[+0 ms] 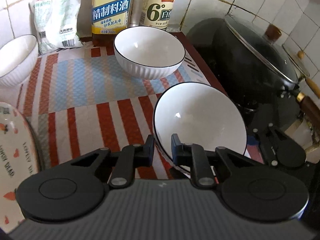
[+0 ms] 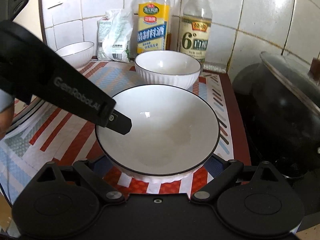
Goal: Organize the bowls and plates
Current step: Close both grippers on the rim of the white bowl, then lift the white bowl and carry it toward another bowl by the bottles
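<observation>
My left gripper [image 1: 162,150] is shut on the rim of a white bowl with a dark rim line [image 1: 200,120], one finger inside and one outside. The same bowl [image 2: 160,132] fills the middle of the right wrist view, with the left gripper's finger [image 2: 120,122] reaching over its left rim. My right gripper [image 2: 160,166] is open, its fingers spread on either side of this bowl's base, mostly hidden under it. A second white ribbed bowl [image 1: 149,52] [image 2: 168,68] stands behind it. A third bowl [image 1: 16,60] [image 2: 77,53] stands at the far left.
A patterned plate [image 1: 14,150] lies at the left edge on the striped mat [image 1: 80,100]. Two bottles [image 1: 112,6] [image 1: 158,6] and a white bag [image 1: 56,20] stand against the tiled wall. A black wok with a glass lid [image 1: 250,64] [image 2: 280,110] sits to the right.
</observation>
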Available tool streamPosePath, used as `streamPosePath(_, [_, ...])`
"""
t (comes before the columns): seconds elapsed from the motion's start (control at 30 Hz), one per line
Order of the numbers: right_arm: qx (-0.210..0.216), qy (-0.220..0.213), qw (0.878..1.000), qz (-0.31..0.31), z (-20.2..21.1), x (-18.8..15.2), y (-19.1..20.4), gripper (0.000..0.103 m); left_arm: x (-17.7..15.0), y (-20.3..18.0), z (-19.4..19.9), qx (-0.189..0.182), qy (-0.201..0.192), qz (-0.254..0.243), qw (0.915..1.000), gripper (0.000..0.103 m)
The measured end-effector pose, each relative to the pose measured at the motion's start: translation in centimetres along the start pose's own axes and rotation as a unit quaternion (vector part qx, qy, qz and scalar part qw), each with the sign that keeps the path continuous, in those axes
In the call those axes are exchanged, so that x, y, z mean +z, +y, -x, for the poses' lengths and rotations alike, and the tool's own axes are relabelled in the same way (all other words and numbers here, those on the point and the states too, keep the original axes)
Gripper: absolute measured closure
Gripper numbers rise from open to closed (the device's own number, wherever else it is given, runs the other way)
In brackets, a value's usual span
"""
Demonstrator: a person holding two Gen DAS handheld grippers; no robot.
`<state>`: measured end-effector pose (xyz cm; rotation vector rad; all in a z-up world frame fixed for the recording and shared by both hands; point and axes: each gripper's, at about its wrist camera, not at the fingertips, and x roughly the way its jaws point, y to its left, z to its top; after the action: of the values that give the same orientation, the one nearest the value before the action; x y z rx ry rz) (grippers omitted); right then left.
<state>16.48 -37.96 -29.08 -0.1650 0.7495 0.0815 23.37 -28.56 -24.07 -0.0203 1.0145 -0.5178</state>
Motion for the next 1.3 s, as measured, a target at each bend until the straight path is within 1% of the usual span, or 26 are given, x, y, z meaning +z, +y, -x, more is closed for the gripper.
streamPosePath(0.07, [0.004, -0.007, 1.000, 0.003, 0.7, 0.1, 0.5, 0.006, -0.4, -0.1, 1.0, 0.008, -0.006, -0.004, 0.9999, 0.087])
streamPosePath(0.3, [0.022, -0.031, 0.999, 0.014, 2.9, 0.8, 3.4, 0.006, -1.1, 1.8, 5.1, 0.020, -0.014, 0.021, 0.9995, 0.087])
streamPosePath(0.5, [0.043, -0.037, 0.998, 0.028, 2.8, 1.8, 6.0, 0.006, -1.9, 4.6, 7.0, 0.035, -0.017, 0.042, 0.9984, 0.087])
streamPosePath(0.63, [0.061, -0.035, 0.997, 0.035, 2.1, 1.8, 7.2, 0.006, -2.3, 6.1, 7.1, 0.045, -0.005, 0.057, 0.9974, 0.087])
streamPosePath(0.73, [0.077, -0.027, 0.996, 0.046, 1.4, 1.6, 7.6, 0.006, -2.6, 6.9, 6.6, 0.041, 0.006, 0.066, 0.9970, 0.087])
streamPosePath(0.87, [0.069, -0.017, 0.996, 0.060, 0.8, 1.4, 8.0, 0.006, -2.8, 7.3, 5.7, 0.033, 0.014, 0.074, 0.9966, 0.087])
streamPosePath(1.07, [0.078, 0.008, 0.996, 0.037, -0.3, 0.9, 7.7, 0.006, -3.0, 7.7, 4.4, 0.032, 0.040, 0.090, 0.9946, 0.087])
streamPosePath(1.2, [0.072, 0.009, 0.997, 0.037, -0.4, 0.7, 8.2, 0.005, -3.0, 8.0, 4.3, 0.028, 0.046, 0.099, 0.9936, 0.087])
streamPosePath(1.23, [0.070, 0.013, 0.997, 0.026, -0.5, 0.7, 8.1, 0.006, -3.0, 8.0, 4.3, 0.025, 0.050, 0.103, 0.9932, 0.087])
streamPosePath(1.3, [0.090, 0.027, 0.996, -0.002, -0.5, 0.7, 7.6, 0.006, -2.9, 8.1, 4.5, 0.024, 0.058, 0.111, 0.9918, 0.087])
